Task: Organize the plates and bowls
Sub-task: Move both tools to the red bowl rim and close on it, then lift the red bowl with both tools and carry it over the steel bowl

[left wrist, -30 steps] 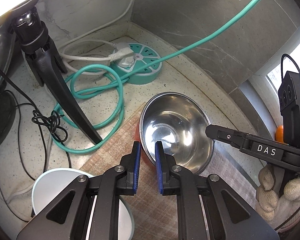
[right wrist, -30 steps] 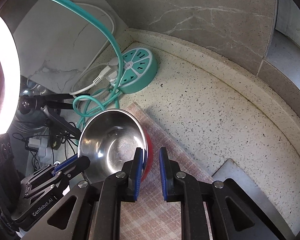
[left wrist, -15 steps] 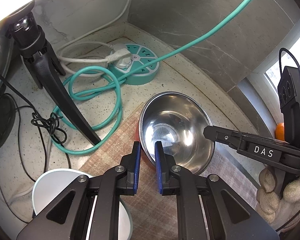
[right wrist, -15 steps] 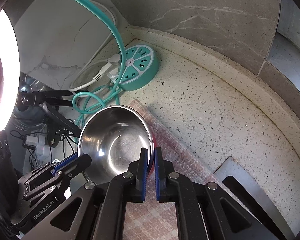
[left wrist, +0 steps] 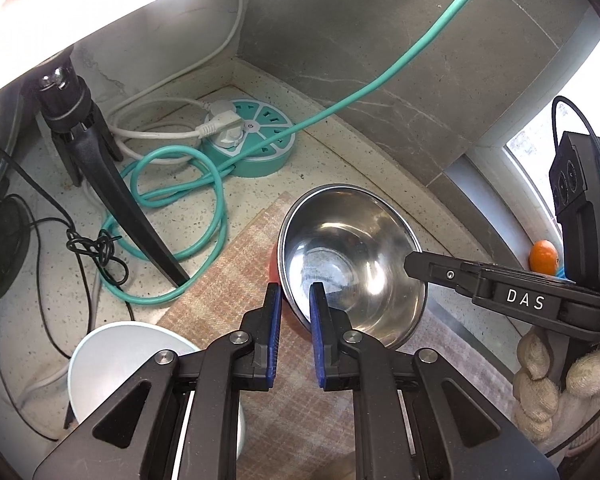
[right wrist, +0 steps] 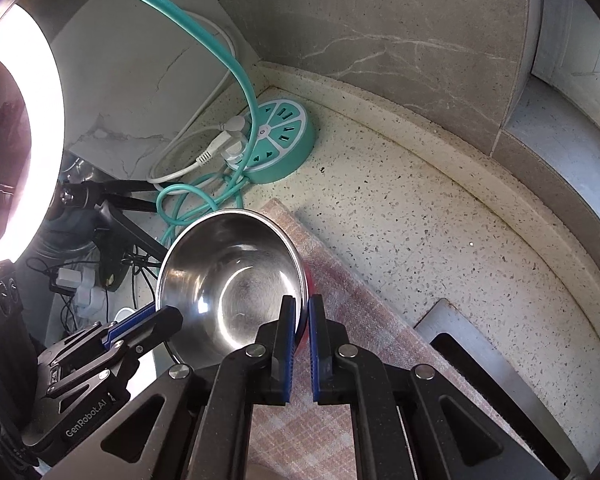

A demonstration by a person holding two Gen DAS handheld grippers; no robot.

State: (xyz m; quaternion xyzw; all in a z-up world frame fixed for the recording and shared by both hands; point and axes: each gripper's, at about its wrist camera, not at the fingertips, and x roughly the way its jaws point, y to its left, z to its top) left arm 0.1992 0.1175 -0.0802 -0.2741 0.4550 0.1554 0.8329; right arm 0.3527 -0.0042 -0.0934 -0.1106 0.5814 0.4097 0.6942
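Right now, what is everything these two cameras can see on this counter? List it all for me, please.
Steel bowl: one, silver with a red outside, on the mat, rim between both grippers' fingers.
Pale bowl: one, light blue-white, near left of the left wrist view.
Mat: one, pinkish checked, on the speckled counter.
Power strip: one, round, teal and white, in the back corner.
Teal cable: one, looped beside the strip.
White plug and cord: one, plugged into the strip.
Tripod: one, black, left of the mat.
Ring light: one, glowing white, far left.
Orange fruit: one, by the window.
Left gripper: black, blue pads, on the bowl's near rim.
Right gripper: same, pinching the opposite rim.
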